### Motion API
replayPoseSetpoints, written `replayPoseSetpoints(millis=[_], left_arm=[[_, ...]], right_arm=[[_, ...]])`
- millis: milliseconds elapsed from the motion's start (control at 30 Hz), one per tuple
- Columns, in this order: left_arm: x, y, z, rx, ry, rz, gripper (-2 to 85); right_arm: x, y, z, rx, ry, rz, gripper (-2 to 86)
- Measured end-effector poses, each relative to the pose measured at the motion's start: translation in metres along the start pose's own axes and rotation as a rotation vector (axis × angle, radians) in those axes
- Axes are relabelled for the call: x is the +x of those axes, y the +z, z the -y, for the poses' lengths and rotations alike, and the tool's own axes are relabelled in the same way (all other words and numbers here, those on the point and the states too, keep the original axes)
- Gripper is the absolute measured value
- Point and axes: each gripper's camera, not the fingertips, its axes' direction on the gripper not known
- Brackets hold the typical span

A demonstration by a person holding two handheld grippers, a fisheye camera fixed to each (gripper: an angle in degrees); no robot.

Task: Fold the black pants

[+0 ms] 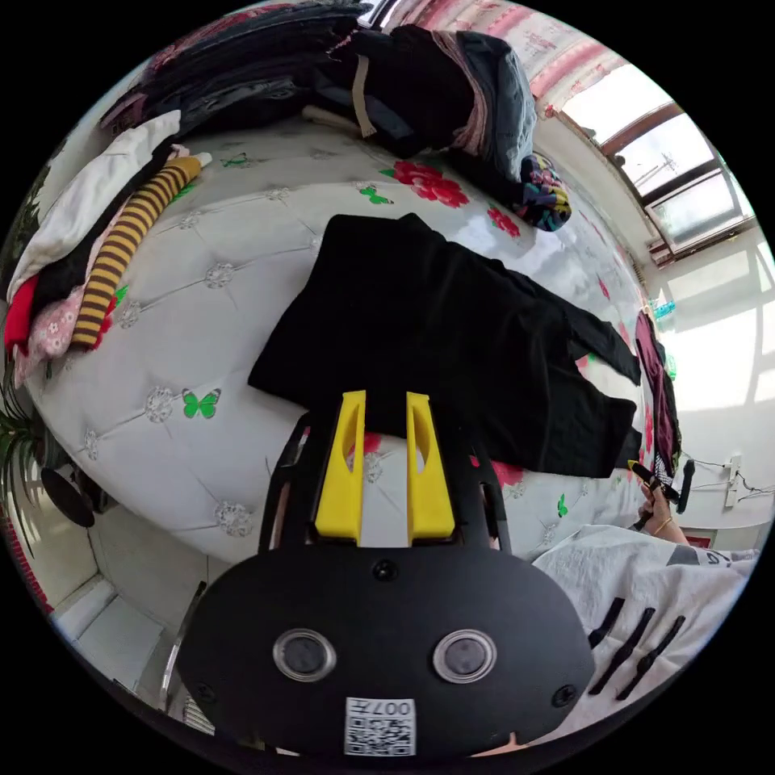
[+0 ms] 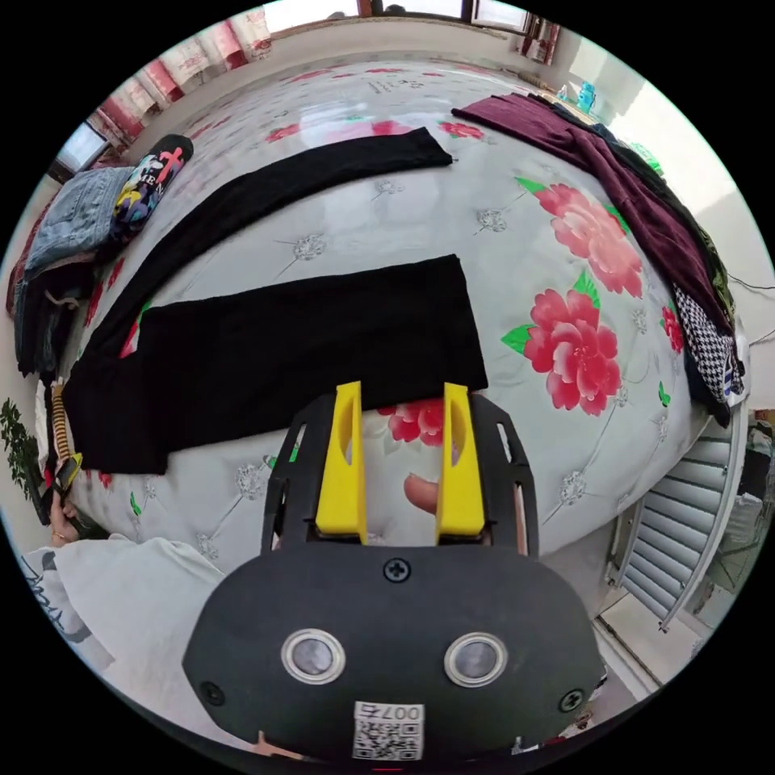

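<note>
The pants (image 2: 307,339) lay spread flat on the bed (image 2: 500,218), legs apart. Your left gripper (image 1: 385,404) and right gripper (image 2: 401,395) hung at the near edge, jaws apart, empty. Pinching only one layer could have dragged the cloth and skewed the fold.

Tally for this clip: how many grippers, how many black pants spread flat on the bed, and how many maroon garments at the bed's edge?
Grippers: 2, left gripper and right gripper
Black pants: 1
Maroon garment: 1
Total: 4
</note>
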Motion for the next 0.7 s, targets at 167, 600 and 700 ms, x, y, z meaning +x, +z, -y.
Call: replayPoseSetpoints(millis=[167,600,700], left_arm=[[0.025,-0.005,0.033,-0.005,0.060,0.165,0.6],[0.049,-0.244,0.032,0.362,0.324,-0.106,-0.9],[0.052,-0.225,-0.011,0.239,0.325,-0.092,-0.8]], right_arm=[[-0.017,-0.001,0.030,-0.066,-0.083,-0.008,1.2],[0.025,-0.216,0.020,0.472,-0.294,0.075,0.1],[0.055,-0.202,-0.005,0.419,-0.214,0.061,0.4]])
